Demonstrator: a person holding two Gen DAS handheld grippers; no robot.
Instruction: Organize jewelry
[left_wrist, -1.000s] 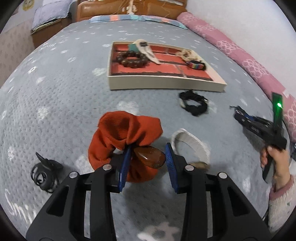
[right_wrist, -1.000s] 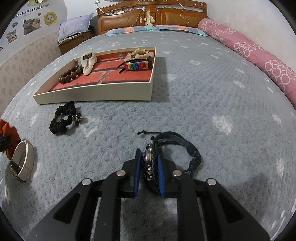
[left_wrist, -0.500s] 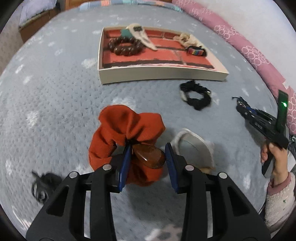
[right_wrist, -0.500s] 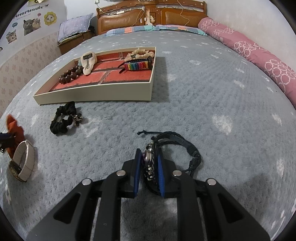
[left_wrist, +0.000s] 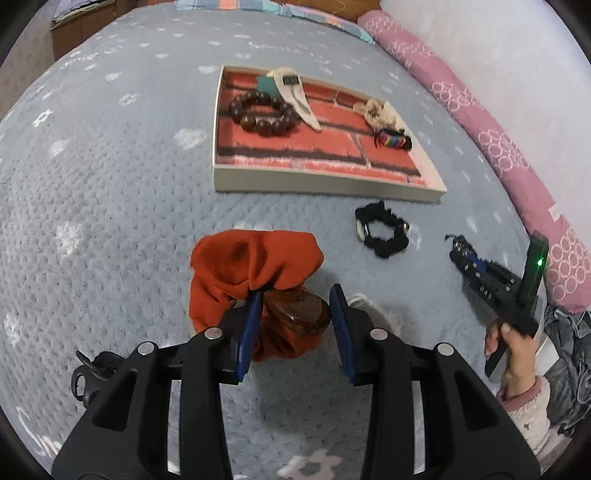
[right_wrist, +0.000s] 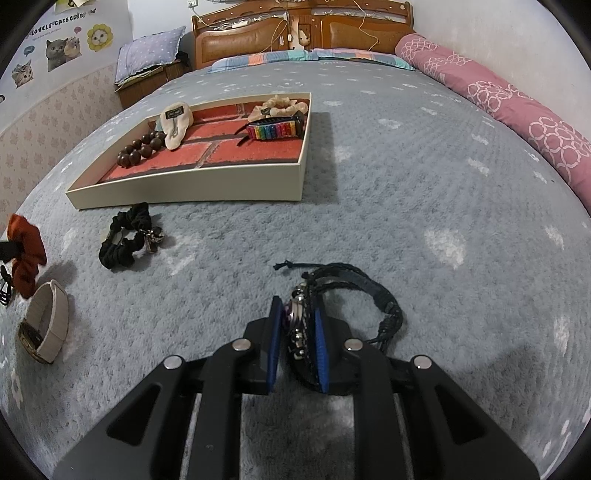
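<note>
Black clip (left_wrist: 90, 373) partly hidden behind the tool.

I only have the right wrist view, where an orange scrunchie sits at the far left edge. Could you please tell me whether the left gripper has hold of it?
Observer: Yes. The left gripper is closed on the orange scrunchie, with a glossy brown piece of it between the pads.
Operator: Thank you. Can you see anything of my own gripper from behind, beyond the fingers on the dark bracelet?
Observer: The left wrist view shows a hand around the handle of the right gripper, which grips the dark bracelet. A green light is lit on the upright part above that hand.
</note>
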